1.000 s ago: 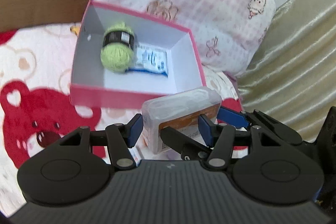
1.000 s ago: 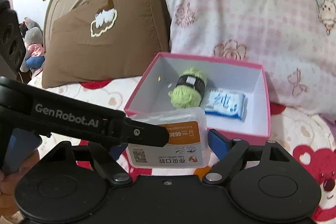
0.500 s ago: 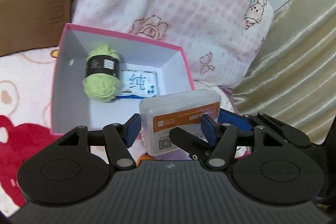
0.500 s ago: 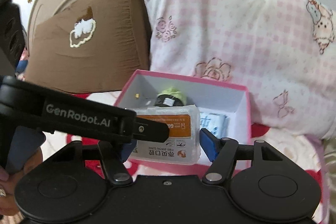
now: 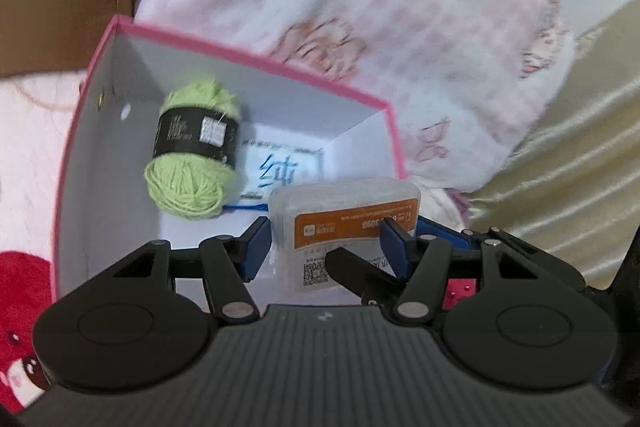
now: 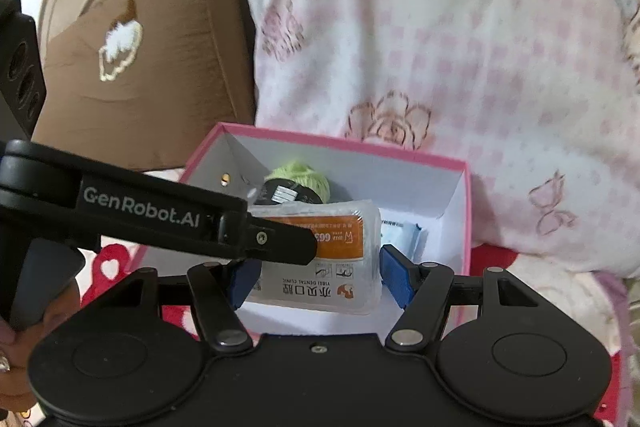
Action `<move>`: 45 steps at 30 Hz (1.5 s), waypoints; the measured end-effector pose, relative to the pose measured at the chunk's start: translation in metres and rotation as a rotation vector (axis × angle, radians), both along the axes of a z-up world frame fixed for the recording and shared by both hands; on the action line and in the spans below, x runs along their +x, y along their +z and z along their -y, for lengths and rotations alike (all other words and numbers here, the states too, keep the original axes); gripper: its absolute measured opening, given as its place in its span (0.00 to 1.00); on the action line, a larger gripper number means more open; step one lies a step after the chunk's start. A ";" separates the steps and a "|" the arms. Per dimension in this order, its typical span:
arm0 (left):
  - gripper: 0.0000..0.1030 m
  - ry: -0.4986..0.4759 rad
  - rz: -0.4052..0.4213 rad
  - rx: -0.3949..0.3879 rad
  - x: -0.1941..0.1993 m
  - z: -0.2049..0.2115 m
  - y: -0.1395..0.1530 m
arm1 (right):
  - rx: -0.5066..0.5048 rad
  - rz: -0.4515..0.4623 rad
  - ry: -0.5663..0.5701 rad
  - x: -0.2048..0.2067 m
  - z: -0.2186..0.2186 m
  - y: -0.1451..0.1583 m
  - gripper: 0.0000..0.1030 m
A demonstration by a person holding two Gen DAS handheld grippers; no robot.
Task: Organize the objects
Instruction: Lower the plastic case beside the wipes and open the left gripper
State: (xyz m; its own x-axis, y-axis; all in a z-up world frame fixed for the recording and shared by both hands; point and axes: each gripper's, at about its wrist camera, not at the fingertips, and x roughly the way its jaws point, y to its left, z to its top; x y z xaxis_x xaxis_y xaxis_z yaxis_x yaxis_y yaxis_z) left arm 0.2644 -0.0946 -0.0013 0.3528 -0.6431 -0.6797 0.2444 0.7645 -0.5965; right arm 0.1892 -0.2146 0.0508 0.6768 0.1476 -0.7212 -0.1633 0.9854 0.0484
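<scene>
Clear plastic case [image 5: 344, 223] w/ orange label is held up in the air over the near right part of the pink box [image 5: 248, 63], above the near rim, not resting on anything. Its long axis runs left-right across both views, roughly parallel to the box's near wall.

Left gripper [image 5: 324, 247] is clamped on it: blue pads press its left part. In the right wrist view the left tool's black finger crosses in from the left over the label. Right gripper [image 6: 316, 277] brackets the same case [image 6: 320, 259] end to end; right pad looks to touch the right end, left pad is hidden behind the other tool, so can't tell if it truly pinches. Figure has dropped, now about steady.

Inside the box: green yarn ball [image 5: 192, 155] far left-centre, blue-white packet [image 5: 280, 171] flat on the floor just right of it, partly behind the case. Free floor, I'd judge, is the near strip directly below.

So the move is mostly straight down, both hands equally near, axis kept parallel to the near wall. Pink pillow [image 6: 440, 47] sits behind.
</scene>
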 end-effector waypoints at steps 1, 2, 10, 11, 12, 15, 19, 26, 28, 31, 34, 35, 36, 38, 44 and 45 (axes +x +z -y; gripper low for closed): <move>0.57 0.004 -0.022 -0.003 0.006 0.002 -0.008 | -0.002 -0.019 0.008 0.007 0.002 -0.008 0.68; 0.57 0.008 -0.042 -0.001 0.011 0.004 -0.016 | -0.001 -0.035 0.008 0.013 0.004 -0.014 0.68; 0.56 0.011 -0.179 0.034 0.035 0.024 -0.065 | 0.032 -0.151 -0.056 0.037 0.019 -0.065 0.68; 0.56 0.014 -0.197 0.033 0.036 0.025 -0.068 | 0.049 -0.167 -0.061 0.039 0.021 -0.069 0.68; 0.56 0.027 -0.219 0.024 0.038 0.025 -0.072 | 0.064 -0.176 -0.074 0.041 0.024 -0.073 0.68; 0.56 0.063 -0.261 -0.002 0.045 0.022 -0.081 | 0.034 -0.174 -0.055 0.045 0.022 -0.078 0.68; 0.55 0.086 -0.244 0.018 0.045 0.023 -0.083 | 0.043 -0.215 -0.057 0.047 0.020 -0.089 0.68; 0.56 0.122 -0.255 0.057 0.045 0.026 -0.093 | 0.025 -0.240 -0.053 0.050 0.016 -0.105 0.67; 0.53 0.159 -0.277 0.025 0.044 0.020 -0.098 | 0.022 -0.245 -0.049 0.051 0.017 -0.108 0.64; 0.53 0.166 -0.283 -0.023 0.043 0.011 -0.098 | -0.001 -0.207 -0.047 0.051 0.019 -0.107 0.55; 0.53 0.137 -0.254 0.014 0.042 0.012 -0.094 | 0.017 -0.179 -0.048 0.048 0.021 -0.108 0.54; 0.53 0.134 -0.251 0.028 0.041 0.013 -0.094 | 0.024 -0.177 -0.048 0.047 0.021 -0.110 0.54; 0.53 0.130 -0.250 0.042 0.040 0.014 -0.094 | 0.030 -0.173 -0.050 0.046 0.021 -0.111 0.54; 0.53 0.120 -0.233 0.061 0.036 0.017 -0.093 | 0.034 -0.166 -0.051 0.045 0.021 -0.112 0.54; 0.46 0.145 -0.177 0.127 0.024 0.027 -0.092 | -0.029 -0.155 -0.057 0.047 0.015 -0.111 0.52; 0.42 0.149 -0.171 0.137 0.023 0.029 -0.091 | -0.057 -0.149 -0.048 0.046 0.013 -0.111 0.52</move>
